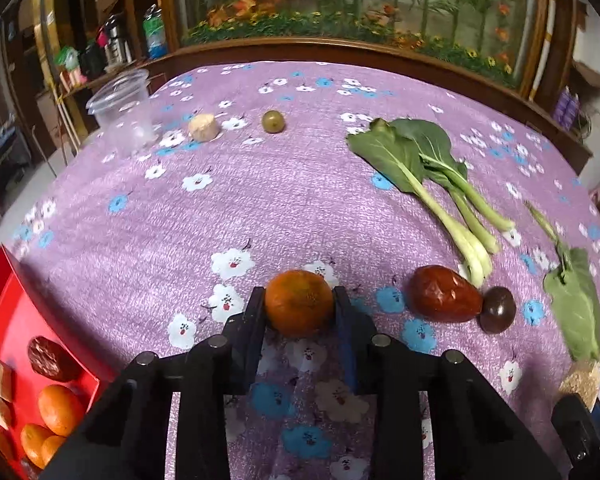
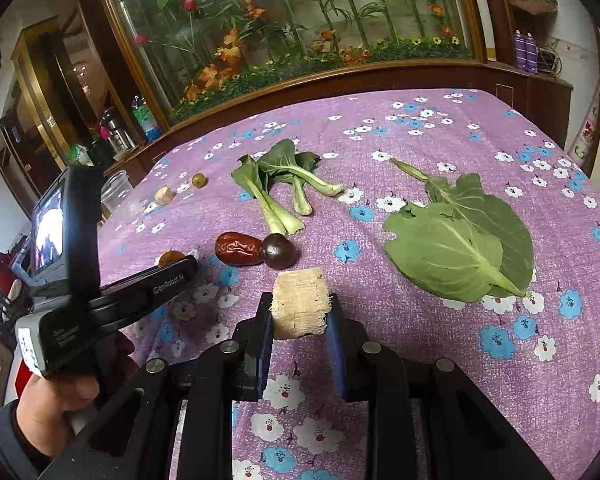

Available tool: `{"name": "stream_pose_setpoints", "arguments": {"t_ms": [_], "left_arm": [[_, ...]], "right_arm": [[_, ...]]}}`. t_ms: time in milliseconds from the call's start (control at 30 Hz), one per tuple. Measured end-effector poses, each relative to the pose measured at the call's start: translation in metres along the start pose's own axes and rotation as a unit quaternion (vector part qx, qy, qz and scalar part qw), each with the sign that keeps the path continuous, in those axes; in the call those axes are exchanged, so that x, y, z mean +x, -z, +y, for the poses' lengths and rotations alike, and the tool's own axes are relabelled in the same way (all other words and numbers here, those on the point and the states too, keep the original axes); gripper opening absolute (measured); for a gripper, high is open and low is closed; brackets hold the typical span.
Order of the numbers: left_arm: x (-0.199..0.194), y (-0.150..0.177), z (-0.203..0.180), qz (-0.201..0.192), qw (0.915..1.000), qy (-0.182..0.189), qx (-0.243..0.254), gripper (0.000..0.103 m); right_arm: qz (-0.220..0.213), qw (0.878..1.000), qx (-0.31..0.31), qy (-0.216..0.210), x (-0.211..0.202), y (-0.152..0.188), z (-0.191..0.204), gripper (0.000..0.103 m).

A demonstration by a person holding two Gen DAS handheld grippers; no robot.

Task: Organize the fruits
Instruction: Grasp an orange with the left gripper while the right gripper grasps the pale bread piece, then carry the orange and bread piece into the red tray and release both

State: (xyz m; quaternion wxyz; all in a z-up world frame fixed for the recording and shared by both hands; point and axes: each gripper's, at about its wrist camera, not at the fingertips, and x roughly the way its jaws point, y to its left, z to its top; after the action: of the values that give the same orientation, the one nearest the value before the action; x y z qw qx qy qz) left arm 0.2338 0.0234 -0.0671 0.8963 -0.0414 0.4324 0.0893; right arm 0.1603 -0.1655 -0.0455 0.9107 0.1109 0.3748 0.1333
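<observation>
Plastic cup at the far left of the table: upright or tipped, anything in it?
Upright: the clear plastic cup stands on its base, rim up, on the purple tablecloth. Contents: cannot tell; the walls look cloudy.

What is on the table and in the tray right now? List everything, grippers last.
orange: 1, orange, between left gripper's fingers
sugarcane piece: 1, pale tan, between right gripper's fingers
red date: 1, dark red, touching dark round fruit
dark round fruit: 1, purple-black
green round fruit: 1, far side
pale chunk: 1, beige, beside plastic cup
plastic cup: 1, clear
bok choy: green-white
cabbage leaves: green
red tray: 1, holding oranges, date, cane pieces
left gripper: closed on orange
right gripper: closed on sugarcane piece
</observation>
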Motion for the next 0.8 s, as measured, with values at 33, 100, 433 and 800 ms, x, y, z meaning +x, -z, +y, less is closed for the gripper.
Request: {"name": "stream_pose_setpoints", "arguments": {"t_ms": [33, 100, 433, 800], "left_arm": [[0.0, 0.0, 0.001, -0.001, 1.0, 0.004, 0.001, 0.03], [-0.002, 0.002, 0.004, 0.006, 0.9999, 0.014, -0.004, 0.029], [-0.078, 0.042, 0.038, 0.011, 0.9989, 0.03, -0.035, 0.029], [-0.158, 0.095, 0.099, -0.01, 0.9977, 0.012, -0.066, 0.03]], "right_arm": [[0.0, 1.0, 0.0, -0.002, 0.0, 0.0, 0.0, 0.026], [0.0, 1.0, -0.001, -0.003, 0.0, 0.001, 0.001, 0.026], [0.004, 1.0, -0.025, 0.004, 0.001, 0.004, 0.011, 0.026], [0.011, 0.994, -0.101, -0.025, -0.03, 0.022, 0.084, 0.027]]}}
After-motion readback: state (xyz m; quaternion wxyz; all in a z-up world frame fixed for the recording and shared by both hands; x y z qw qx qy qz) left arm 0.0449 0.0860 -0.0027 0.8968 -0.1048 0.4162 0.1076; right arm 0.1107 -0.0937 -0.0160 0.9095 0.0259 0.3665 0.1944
